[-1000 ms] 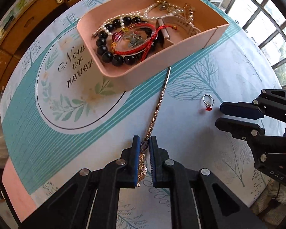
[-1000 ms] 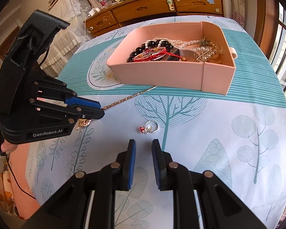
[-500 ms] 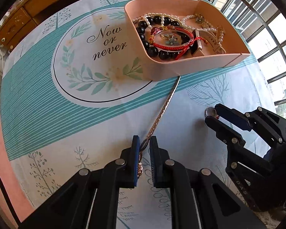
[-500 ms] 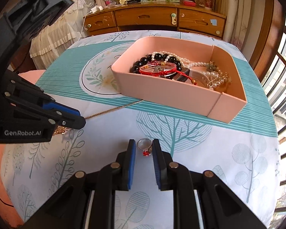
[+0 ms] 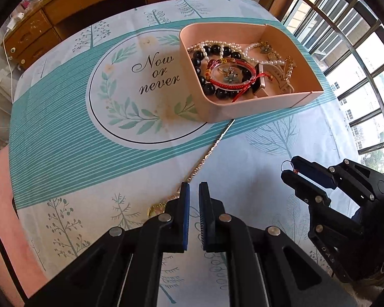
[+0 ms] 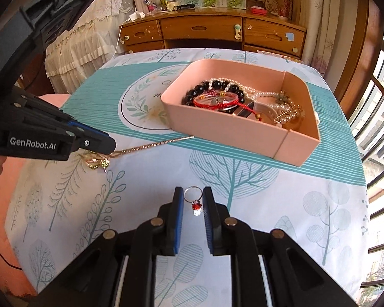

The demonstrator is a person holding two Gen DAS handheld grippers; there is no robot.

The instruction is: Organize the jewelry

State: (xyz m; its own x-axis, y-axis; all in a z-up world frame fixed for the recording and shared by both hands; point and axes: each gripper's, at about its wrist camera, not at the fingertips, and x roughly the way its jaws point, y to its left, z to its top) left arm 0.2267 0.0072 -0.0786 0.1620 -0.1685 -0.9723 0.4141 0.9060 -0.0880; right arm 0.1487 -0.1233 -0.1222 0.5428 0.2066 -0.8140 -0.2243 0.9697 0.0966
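Observation:
A pink tray (image 5: 243, 110) (image 6: 225, 130) holds black beads, pearls, a red cord bracelet and a watch. A long gold hairpin (image 5: 212, 149) (image 6: 151, 145) lies on the tablecloth, its tip near the tray's front wall. My left gripper (image 5: 194, 189) (image 6: 107, 148) hovers over the hairpin's ornament end (image 6: 96, 162), jaws slightly apart and empty. My right gripper (image 6: 193, 194) (image 5: 290, 167) has its jaws around a silver ring with a red stone (image 6: 193, 198) (image 5: 286, 165), which looks lifted off the cloth.
The table has a leaf-print cloth (image 5: 76, 128) with a "Now or never" circle. A wooden dresser (image 6: 204, 32) stands behind the table. Barred windows (image 5: 358, 64) are on the right. A pink cloth (image 5: 5, 204) hangs at the left edge.
My left gripper has let go of the hairpin and drawn back; the ornament now lies on the cloth. My right gripper has closed around the ring and lifted it slightly.

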